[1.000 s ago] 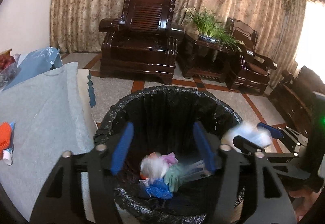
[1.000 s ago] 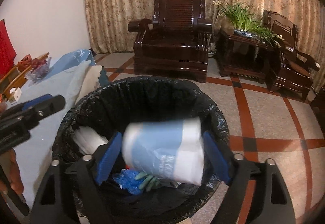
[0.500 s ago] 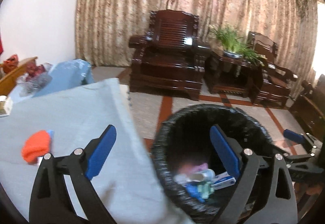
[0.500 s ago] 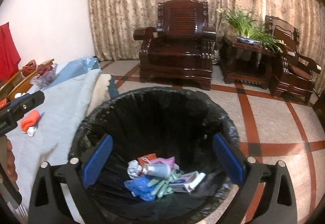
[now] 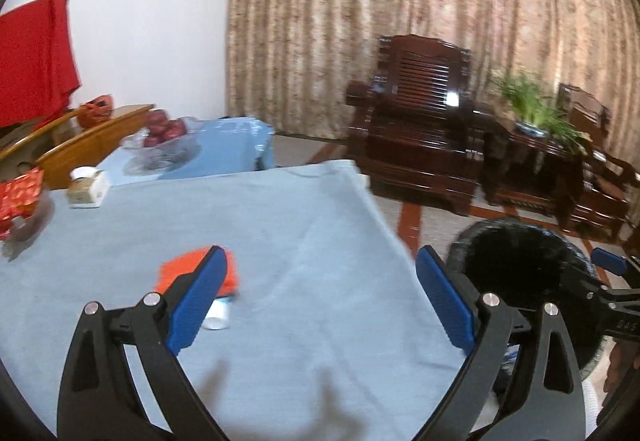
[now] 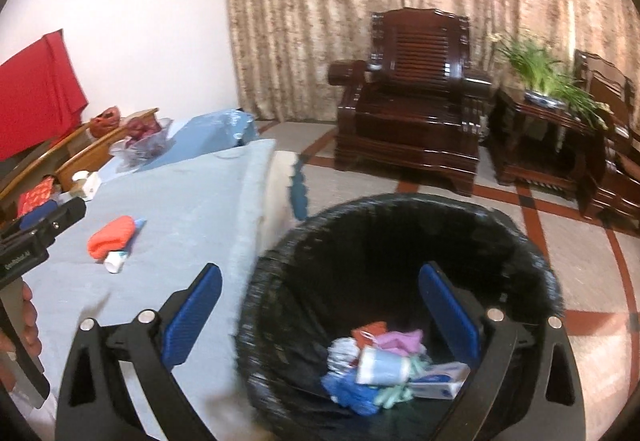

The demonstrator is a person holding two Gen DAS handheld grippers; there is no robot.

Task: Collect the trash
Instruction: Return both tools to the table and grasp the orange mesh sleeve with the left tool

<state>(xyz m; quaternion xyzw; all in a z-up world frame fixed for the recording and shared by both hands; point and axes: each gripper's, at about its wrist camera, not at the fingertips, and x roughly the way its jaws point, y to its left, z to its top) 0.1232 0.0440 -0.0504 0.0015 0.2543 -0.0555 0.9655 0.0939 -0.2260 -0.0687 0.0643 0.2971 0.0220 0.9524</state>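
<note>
Orange wrapper waiting at ten o'clock

Left wrist view: the left gripper [image 5: 320, 297] is hanging spread and empty over the blue tablecloth [image 5: 304, 209], the orange wrapper [image 5: 188, 269] and white tube [image 5: 218, 317] lying just behind its left finger.

Right wrist view: the right gripper [image 6: 320, 315] is gaping empty above the black-lined bin [image 6: 404, 281]; the wrapper lies at ten o'clock, its long axis slanting toward one o'clock, nearer the left gripper.

- The left gripper [image 5: 318, 297] is spread wide, its blue pads well apart and nothing between them; its fingers point toward 12 o'clock.
- The right gripper [image 6: 320, 315] is likewise spread wide and holds nothing, its fingers pointing toward 12 o'clock.
- In the left wrist view, the right gripper's blue tip shows at 3 o'clock.
- In the right wrist view, the left gripper's body shows at 9 o'clock, with part of a hand [image 6: 30, 325] gripping its handle.
</note>
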